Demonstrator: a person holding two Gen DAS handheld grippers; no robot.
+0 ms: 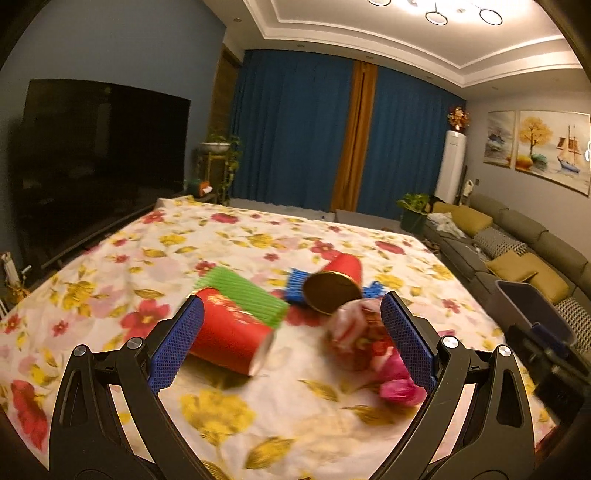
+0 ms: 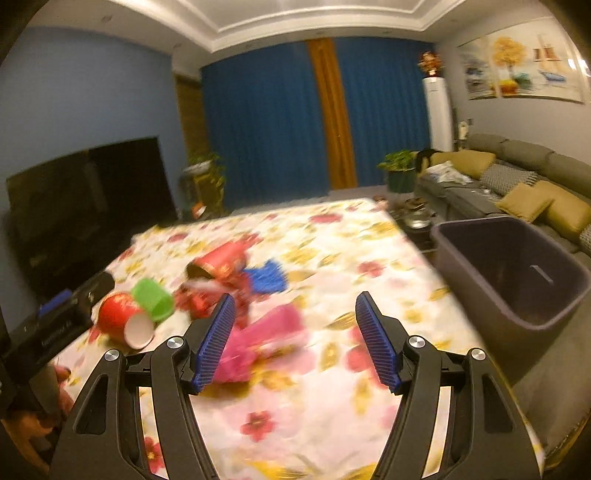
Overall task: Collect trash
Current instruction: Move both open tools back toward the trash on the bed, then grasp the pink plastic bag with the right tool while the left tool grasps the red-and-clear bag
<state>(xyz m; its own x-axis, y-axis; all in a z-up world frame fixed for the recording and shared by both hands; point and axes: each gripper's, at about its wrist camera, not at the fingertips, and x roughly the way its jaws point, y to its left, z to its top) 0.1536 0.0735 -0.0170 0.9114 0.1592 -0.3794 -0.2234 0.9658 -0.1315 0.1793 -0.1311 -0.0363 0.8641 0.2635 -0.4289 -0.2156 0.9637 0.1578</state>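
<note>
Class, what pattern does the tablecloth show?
Red and yellow flowers on white; the tablecloth shows best in the left wrist view.

The room was lit warmly from above by round ring-shaped ceiling lamps (image 1: pixel 436 16), which glared white in the left wrist view. The large black television screen (image 1: pixel 99 162) stayed dark, with faint reflections. Both views bent strongly at the edges, with black corners. Motion blur smeared the flower-patterned tablecloth (image 2: pixel 332 369) and the red paper cups (image 1: pixel 229 332), worse in the right wrist view. The blue full-length curtains (image 2: pixel 266 122) looked soft and slightly grainy.
</note>
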